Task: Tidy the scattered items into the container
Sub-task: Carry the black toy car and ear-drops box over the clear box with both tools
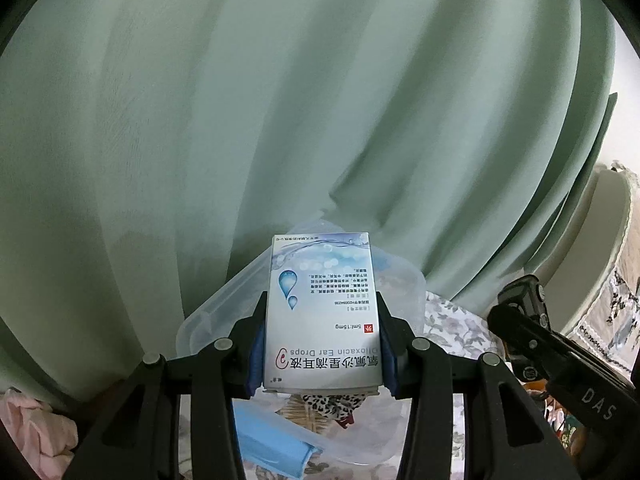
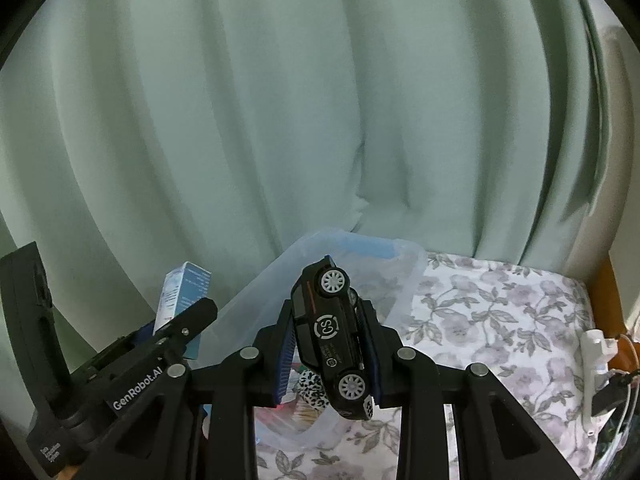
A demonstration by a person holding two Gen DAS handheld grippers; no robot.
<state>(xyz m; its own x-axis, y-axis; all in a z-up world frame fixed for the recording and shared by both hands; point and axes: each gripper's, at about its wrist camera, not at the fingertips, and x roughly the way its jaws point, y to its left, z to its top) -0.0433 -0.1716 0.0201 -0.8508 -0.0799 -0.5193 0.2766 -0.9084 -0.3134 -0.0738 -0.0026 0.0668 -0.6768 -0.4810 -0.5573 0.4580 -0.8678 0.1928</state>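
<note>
Both claws loaded, hanging over the tub.
L claw (image 1: 322, 344) clamped on 1 white-blue cardboard ear-drops box (image 1: 322, 312), long axis along the fingers; R claw (image 2: 330, 344) clamped on 1 black toy car (image 2: 332, 336), nose down. Clear plastic container (image 2: 404, 300) sat on the floral-sheeted bed (image 2: 500, 320) just below/ahead of both, near the far edge; R looked nearer.

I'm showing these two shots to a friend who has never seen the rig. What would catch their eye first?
Probably the ear drops box, printed upside down and clamped in the left tongs right before the lens. Next, the black toy car, nose-down on its side in the right tongs. Both hang over a clear plastic container on a floral sheet, with a pale green curtain behind.
</note>
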